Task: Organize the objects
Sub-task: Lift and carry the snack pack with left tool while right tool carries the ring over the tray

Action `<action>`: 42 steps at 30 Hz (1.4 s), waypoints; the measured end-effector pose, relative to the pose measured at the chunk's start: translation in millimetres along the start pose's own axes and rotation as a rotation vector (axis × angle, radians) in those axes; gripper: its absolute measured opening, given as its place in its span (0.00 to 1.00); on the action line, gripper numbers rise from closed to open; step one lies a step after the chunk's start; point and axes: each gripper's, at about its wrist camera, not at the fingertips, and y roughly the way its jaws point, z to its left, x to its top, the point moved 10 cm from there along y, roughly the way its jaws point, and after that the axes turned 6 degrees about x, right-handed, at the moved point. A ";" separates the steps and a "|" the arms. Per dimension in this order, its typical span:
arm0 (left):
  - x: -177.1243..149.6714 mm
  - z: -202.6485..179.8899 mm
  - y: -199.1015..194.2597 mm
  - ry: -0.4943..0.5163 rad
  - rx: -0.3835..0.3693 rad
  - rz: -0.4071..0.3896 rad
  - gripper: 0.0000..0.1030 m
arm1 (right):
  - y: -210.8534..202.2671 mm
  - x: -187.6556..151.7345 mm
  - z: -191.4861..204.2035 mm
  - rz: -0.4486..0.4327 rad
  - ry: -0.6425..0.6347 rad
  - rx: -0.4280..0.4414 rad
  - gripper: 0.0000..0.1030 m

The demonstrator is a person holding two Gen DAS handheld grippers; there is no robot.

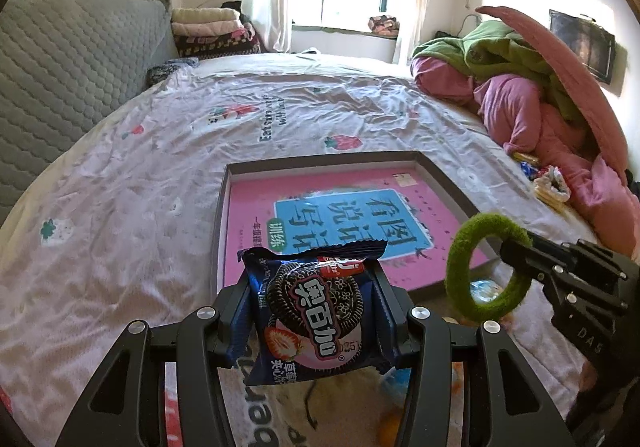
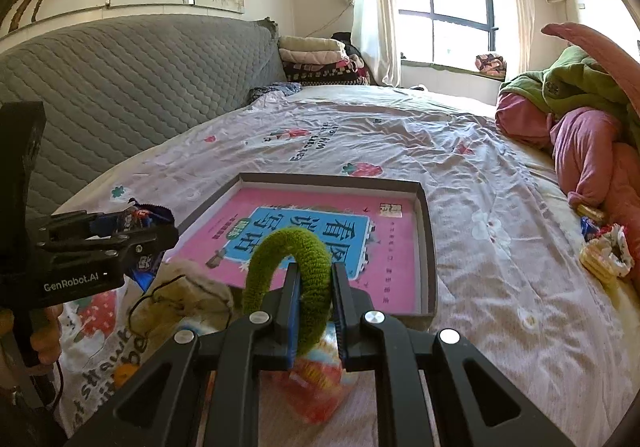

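My left gripper (image 1: pixel 314 303) is shut on a dark blue cookie packet (image 1: pixel 316 311) printed with a black sandwich cookie and a strawberry, held upright above the bed. To its right my right gripper (image 1: pixel 516 267) pinches a fuzzy green hair ring (image 1: pixel 486 267). From the right wrist, that green hair ring (image 2: pixel 290 267) arches up between the shut right gripper (image 2: pixel 316 307), and the left gripper (image 2: pixel 136 235) with the cookie packet (image 2: pixel 140 223) shows at the left. Just ahead lies a shallow dark box (image 1: pixel 444 175) (image 2: pixel 426 215) holding a pink book (image 1: pixel 320 215) (image 2: pixel 320 235).
A white printed bedsheet (image 1: pixel 160 175) covers the bed. Pink and green bedding (image 1: pixel 532 87) is heaped at the right, with small snack packets and a scrunchie (image 2: pixel 604 251) beside it. A grey quilted headboard (image 2: pixel 132 87) stands left. More wrappers (image 2: pixel 320 391) and a bag lie under the grippers.
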 end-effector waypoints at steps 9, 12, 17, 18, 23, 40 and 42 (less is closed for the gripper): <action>14.0 14.7 40.3 0.006 0.028 0.026 0.51 | 33.7 7.8 -27.6 0.033 -0.001 -0.025 0.15; 16.0 17.2 52.5 0.012 0.033 0.028 0.51 | 42.8 8.6 -35.4 0.038 0.004 -0.022 0.15; 22.3 20.1 70.7 0.021 0.049 0.035 0.51 | 60.9 8.4 -47.0 0.063 -0.008 -0.037 0.15; 22.8 20.9 74.0 0.019 0.047 0.039 0.51 | 64.8 7.7 -48.3 0.071 -0.012 -0.040 0.15; 16.4 25.5 95.5 0.021 0.060 0.087 0.51 | 81.8 -0.5 -55.6 0.119 -0.031 -0.071 0.15; -3.4 19.2 124.1 0.066 0.073 0.164 0.51 | 100.8 -17.9 -70.4 0.197 -0.072 -0.166 0.15; -4.0 17.3 124.3 0.072 0.069 0.167 0.52 | 101.0 -18.5 -71.9 0.201 -0.068 -0.169 0.15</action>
